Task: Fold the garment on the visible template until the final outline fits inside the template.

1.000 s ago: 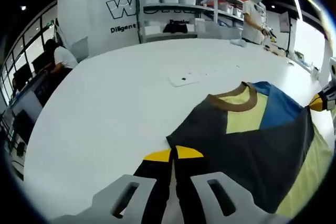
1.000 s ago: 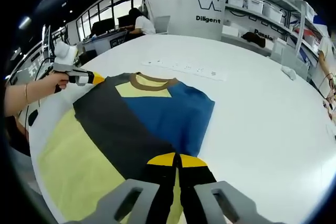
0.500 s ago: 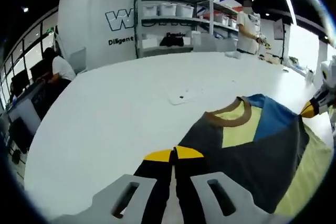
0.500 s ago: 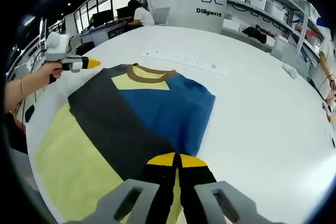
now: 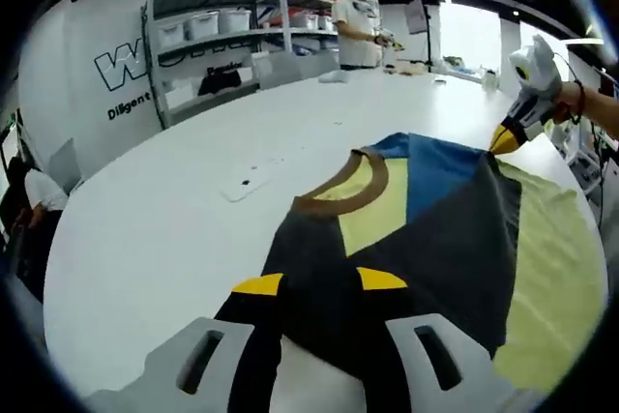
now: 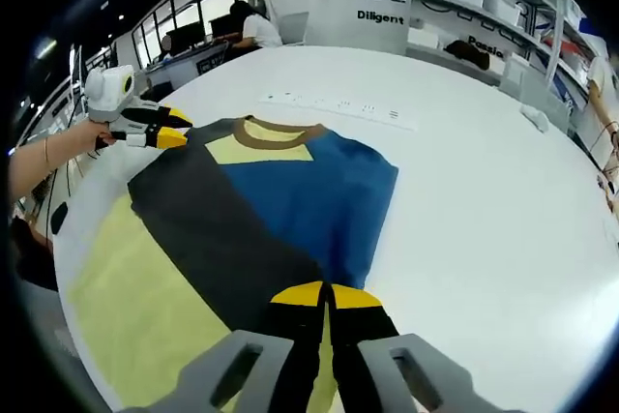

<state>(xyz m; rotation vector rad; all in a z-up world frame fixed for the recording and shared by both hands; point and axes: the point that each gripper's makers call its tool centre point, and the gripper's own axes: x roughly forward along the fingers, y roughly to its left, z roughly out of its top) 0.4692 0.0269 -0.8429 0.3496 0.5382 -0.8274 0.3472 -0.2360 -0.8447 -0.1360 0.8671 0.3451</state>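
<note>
Two views are covered, left gripper view first. The garment (image 5: 426, 229), a colour-block shirt in dark grey, yellow and blue with a brown collar (image 5: 343, 186), is seen spread flat on the white table (image 5: 164, 220). The left gripper (image 5: 319, 282) is parted, its yellow-tipped jaws standing wide either side of the dark shoulder fabric, nothing pinched. The right gripper (image 5: 505, 134) is seen at the far side of the shirt, tips closed at the cloth edge; whether cloth is pinched cannot be told from here. A small white card (image 5: 250, 181) lies near the collar.

In the right gripper view, the right gripper (image 6: 319, 294) is clenched, tips together over the dark and blue fabric; cloth between them cannot be confirmed. The left gripper (image 6: 166, 130) is seen held in a hand (image 6: 68, 147) just beside the shoulder, jaws apart.

Risk is judged as follows: with one side released, any pull from the right could drag the shirt askew, and a crooked fold would overrun the template, which cannot be made out.
</note>
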